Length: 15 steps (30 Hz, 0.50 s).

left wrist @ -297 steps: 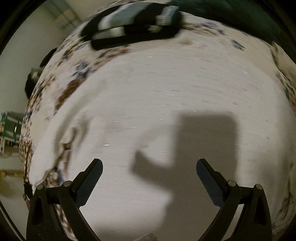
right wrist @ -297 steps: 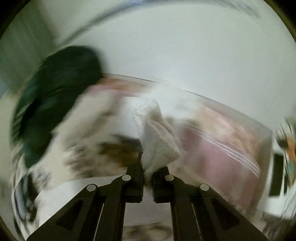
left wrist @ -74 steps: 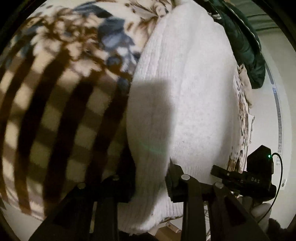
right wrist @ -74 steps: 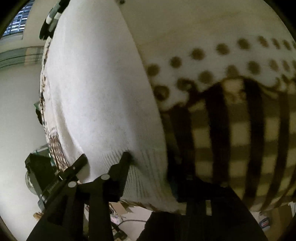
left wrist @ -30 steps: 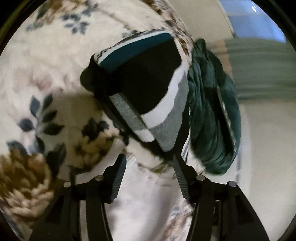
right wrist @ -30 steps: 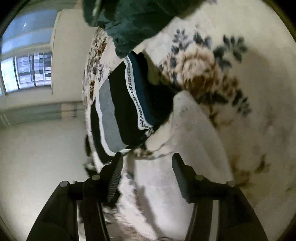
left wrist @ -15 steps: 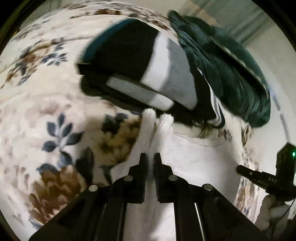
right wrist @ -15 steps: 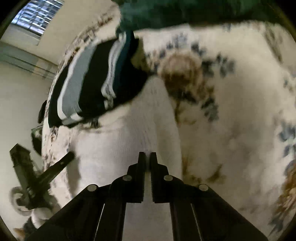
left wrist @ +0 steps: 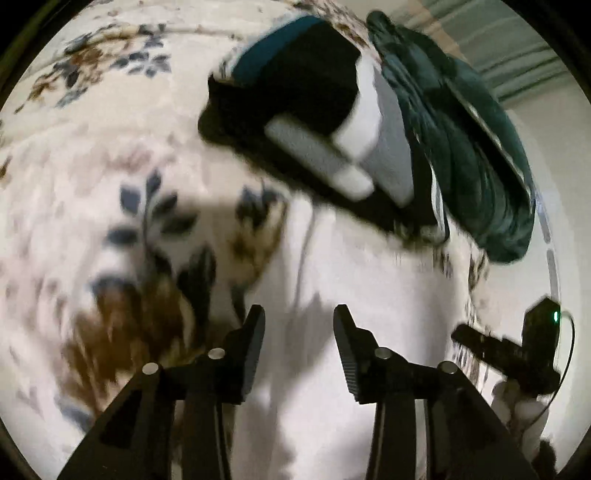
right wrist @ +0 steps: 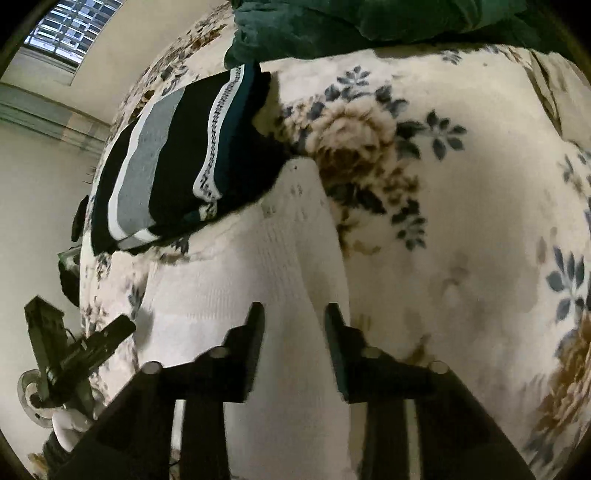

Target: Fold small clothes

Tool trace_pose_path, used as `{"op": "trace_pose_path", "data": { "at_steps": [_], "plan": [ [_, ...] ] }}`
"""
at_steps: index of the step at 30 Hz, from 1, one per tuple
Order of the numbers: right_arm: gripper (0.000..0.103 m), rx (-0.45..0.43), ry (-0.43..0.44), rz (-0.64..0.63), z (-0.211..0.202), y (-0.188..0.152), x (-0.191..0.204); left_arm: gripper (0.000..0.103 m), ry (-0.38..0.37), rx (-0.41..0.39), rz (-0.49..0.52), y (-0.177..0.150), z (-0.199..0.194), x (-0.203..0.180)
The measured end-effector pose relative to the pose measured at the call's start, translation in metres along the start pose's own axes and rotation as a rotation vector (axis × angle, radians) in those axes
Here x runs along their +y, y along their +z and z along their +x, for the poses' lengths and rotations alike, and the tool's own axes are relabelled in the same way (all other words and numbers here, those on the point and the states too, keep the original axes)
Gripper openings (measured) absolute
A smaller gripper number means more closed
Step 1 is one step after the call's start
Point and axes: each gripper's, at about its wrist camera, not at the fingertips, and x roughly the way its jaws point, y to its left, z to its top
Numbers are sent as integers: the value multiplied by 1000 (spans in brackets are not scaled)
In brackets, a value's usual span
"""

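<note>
A white knit garment [left wrist: 369, 295] lies flat on the floral blanket [left wrist: 74, 184], its far edge next to a folded black, grey and teal striped garment [left wrist: 314, 110]. My left gripper [left wrist: 299, 339] is open and empty just above the white garment's left part. In the right wrist view the white garment [right wrist: 258, 295] lies below the striped folded garment [right wrist: 177, 166]. My right gripper [right wrist: 293, 339] is open and empty over the garment's right part. Each gripper shows at the edge of the other's view.
A dark green quilted jacket [left wrist: 461, 147] lies bunched behind the striped garment; it also shows in the right wrist view [right wrist: 351, 22]. The floral blanket [right wrist: 461, 221] spreads to the right. A window [right wrist: 70, 33] and a pale wall lie beyond the bed's edge.
Half a second ago both grippers were shut on the white garment's far edge. Now both have opened, let it go and drawn back; the garment lies flat.
</note>
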Motion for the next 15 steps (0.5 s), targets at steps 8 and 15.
{"op": "trace_pose_path", "data": {
  "at_steps": [8, 15],
  "plan": [
    [3, 1, -34, -87, 4, -24, 12, 4, 49, -74, -6, -25, 6, 4],
    [31, 103, 96, 16, 2, -25, -19, 63, -82, -28, 6, -34, -14, 8]
  ]
}}
